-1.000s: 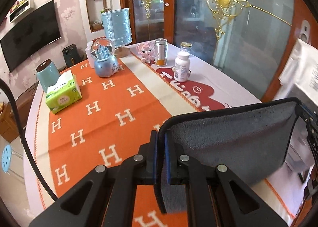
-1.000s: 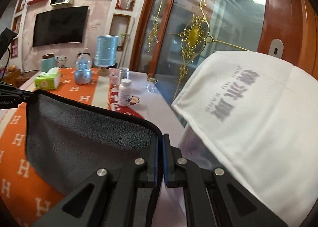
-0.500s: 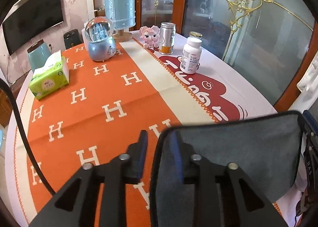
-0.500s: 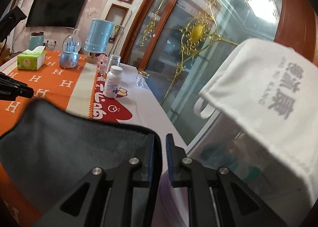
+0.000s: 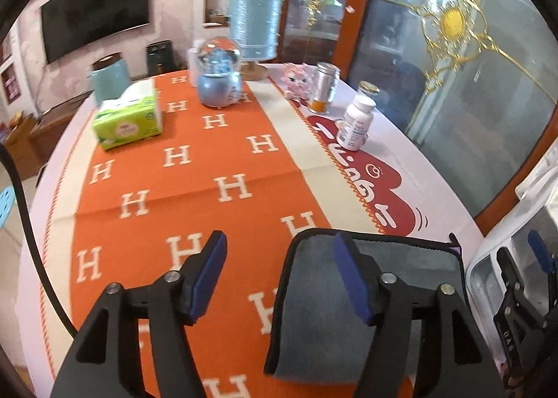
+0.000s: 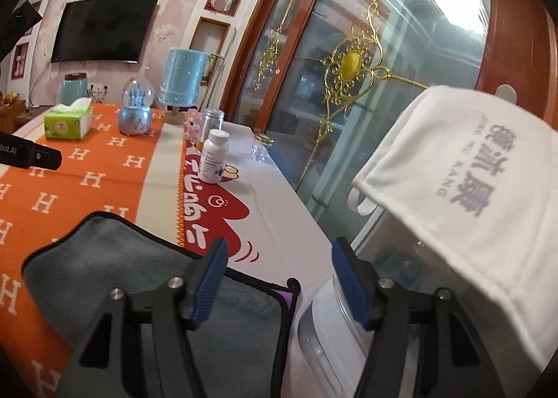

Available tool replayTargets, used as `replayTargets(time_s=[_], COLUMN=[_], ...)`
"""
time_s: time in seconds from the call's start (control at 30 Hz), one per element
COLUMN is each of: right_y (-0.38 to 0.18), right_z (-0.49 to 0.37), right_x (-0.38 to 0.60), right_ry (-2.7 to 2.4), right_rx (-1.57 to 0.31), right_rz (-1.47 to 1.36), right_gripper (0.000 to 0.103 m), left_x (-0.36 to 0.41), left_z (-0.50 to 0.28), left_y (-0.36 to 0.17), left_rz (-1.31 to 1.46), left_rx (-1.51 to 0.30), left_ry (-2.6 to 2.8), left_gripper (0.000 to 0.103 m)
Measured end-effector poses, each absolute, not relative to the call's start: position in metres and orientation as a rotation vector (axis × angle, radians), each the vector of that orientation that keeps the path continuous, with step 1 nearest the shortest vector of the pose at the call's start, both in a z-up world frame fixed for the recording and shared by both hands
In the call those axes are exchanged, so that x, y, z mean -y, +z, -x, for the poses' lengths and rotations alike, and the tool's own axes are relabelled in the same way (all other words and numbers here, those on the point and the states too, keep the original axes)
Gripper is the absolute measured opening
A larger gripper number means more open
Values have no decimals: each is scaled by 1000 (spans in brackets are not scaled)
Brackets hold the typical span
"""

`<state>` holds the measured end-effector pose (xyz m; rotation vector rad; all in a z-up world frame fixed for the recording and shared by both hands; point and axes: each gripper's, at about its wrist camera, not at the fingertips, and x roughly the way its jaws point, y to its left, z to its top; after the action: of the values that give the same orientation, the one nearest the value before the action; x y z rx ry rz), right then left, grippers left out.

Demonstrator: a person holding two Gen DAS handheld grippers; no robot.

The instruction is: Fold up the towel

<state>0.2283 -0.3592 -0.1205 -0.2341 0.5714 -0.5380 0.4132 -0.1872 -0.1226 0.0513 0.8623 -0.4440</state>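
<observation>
Grey towel (image 5: 348, 328), black-edged, lying folded flat at the near right edge of the orange H-patterned cloth (image 5: 181, 195) on the table. Left gripper (image 5: 279, 279): jaws spread wide, empty, above the towel's left edge; right gripper (image 6: 279, 283): jaws likewise apart, empty, over its right corner. Far side: tissue box (image 5: 127, 119), snow globe (image 5: 219, 75), white pill bottle (image 5: 355, 122).

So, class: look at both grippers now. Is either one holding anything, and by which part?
Nothing is held. The left gripper and the right gripper both stand open, and the grey towel lies folded on the table, free of both.
</observation>
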Motion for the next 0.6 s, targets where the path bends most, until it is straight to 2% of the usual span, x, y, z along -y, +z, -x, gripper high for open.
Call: replayTargets(time_s=[0.2,0.37,0.6], right_y=[-105,-92,-76], right_z=[-205,-179,-131], right_x=[344,326,297], right_ry=[-500,-457,-418], right_rx=[-554,-550,-566], right_rz=[195,169,119], right_gripper=[71,71,71], left_x=[147,106,50], left_z=[-383,-341,-269], left_y=[-96,-74,-50], left_rz=[12,40,53], left_rx=[-868,-864,-827], left_ry=[-339,-253,-150], left_gripper=[63,68,69])
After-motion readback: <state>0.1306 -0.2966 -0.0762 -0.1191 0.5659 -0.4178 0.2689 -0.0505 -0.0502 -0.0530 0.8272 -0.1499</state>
